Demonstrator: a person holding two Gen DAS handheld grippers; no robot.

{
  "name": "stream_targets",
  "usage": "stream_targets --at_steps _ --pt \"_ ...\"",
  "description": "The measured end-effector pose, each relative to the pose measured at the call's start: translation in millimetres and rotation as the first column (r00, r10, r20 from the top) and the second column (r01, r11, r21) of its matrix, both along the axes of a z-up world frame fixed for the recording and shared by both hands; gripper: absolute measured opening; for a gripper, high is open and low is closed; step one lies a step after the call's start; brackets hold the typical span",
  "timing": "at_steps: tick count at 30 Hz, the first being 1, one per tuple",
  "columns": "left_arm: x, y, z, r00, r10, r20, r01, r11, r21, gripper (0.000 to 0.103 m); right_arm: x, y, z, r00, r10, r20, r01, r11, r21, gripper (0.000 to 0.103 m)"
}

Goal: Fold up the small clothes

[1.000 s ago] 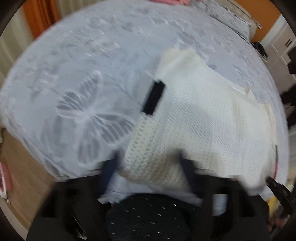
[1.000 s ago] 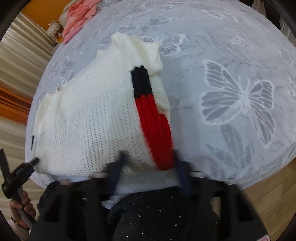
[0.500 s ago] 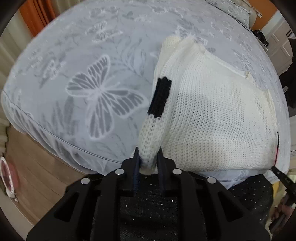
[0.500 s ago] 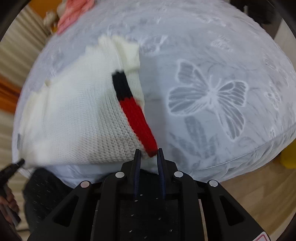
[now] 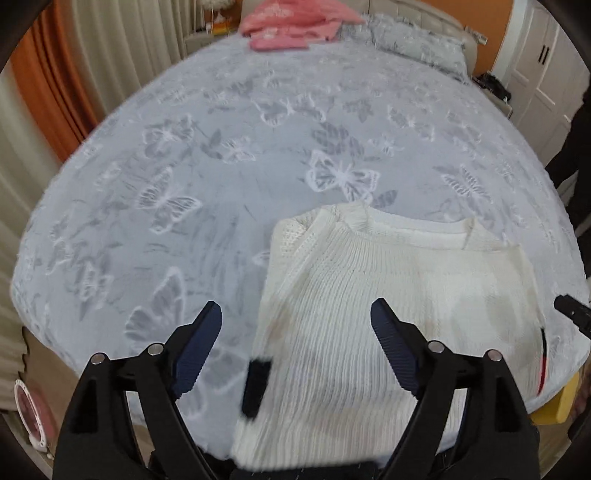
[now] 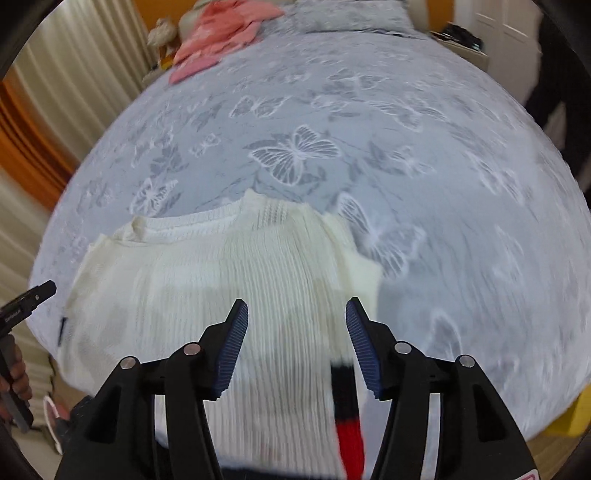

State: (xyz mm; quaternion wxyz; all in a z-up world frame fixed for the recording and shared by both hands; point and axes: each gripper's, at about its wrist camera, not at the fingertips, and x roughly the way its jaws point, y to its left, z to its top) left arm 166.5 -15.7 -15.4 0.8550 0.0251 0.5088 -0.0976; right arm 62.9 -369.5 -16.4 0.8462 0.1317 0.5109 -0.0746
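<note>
While the white sweater [image 5: 388,295] lies on the bed [image 5: 221,166], the left claw [image 5: 297,325] and right claw [image 6: 295,332], jaws just spread apart, hold nothing.

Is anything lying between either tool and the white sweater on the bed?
Nothing visible. The left tool and right tool, jaws just opened and holding nothing, hover directly over the white sweater, with only bare bedspread around it. The pink clothes lie far off.

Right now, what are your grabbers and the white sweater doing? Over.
Left gripper and right gripper: jaws just opened, holding nothing. White sweater released, lying on the bed. Pink clothes far off, nothing blocking.
</note>
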Motion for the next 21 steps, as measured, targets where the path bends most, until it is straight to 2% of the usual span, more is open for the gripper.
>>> stream_targets --at_steps 2,4,6,7,8,9,11,13,16,17,18,21 --pt "11 -3 -15 1.0 -0.001 -0.023 0.001 1.0 0.004 0.077 17 -2 -10 1.0 0.016 -0.022 -0.016 1.0 -0.009 0.058" --pt "21 -7 -32 0.998 -0.021 -0.055 0.022 1.0 0.011 0.056 34 -6 -24 0.999 -0.001 -0.046 0.0 1.0 -0.02 0.061" --pt "31 -8 -52 0.991 -0.039 -0.125 0.04 0.999 0.001 0.014 43 -14 -42 0.996 -0.04 -0.079 0.04 0.999 -0.008 0.062" --pt "33 -8 -59 0.988 -0.04 -0.147 0.038 0.999 -0.016 0.008 46 -16 -51 0.995 -0.044 -0.093 0.046 0.999 0.018 0.045" --pt "32 -6 -59 0.989 -0.041 -0.143 0.035 0.999 -0.039 0.007 46 -17 -59 0.994 -0.034 -0.1 0.039 0.998 0.054 0.024" --pt "31 -5 -56 0.99 -0.045 -0.132 0.038 0.998 -0.056 0.006 46 -15 -64 0.994 -0.014 -0.111 0.023 0.996 0.084 0.007" --pt "30 -4 -42 0.994 -0.05 -0.093 0.041 0.995 -0.093 0.006 42 -9 -51 0.999 0.006 -0.047 -0.003 0.997 0.071 0.007" --pt "35 -3 -20 0.998 -0.047 -0.042 0.041 0.99 -0.135 0.006 41 -8 -23 0.999 0.012 0.041 -0.014 0.999 0.05 0.007" --pt "54 -5 -7 1.0 -0.027 -0.013 0.025 0.991 -0.134 0.006 55 -19 1 0.993 -0.021 0.113 0.015 0.998 0.055 0.007" --pt "63 -8 -10 1.0 -0.024 -0.02 0.022 0.992 -0.121 0.007 62 -24 -2 0.994 -0.034 0.108 0.028 0.998 0.059 0.008" --pt "73 -12 -22 0.999 -0.017 -0.048 0.013 0.997 -0.08 0.008 74 -30 -16 0.997 -0.045 0.066 0.041 0.997 0.059 0.011" --pt "85 -16 -53 0.99 0.017 -0.139 -0.013 1.0 0.026 0.01 85 -37 -60 0.99 -0.081 -0.113 0.086 0.996 0.035 0.012"
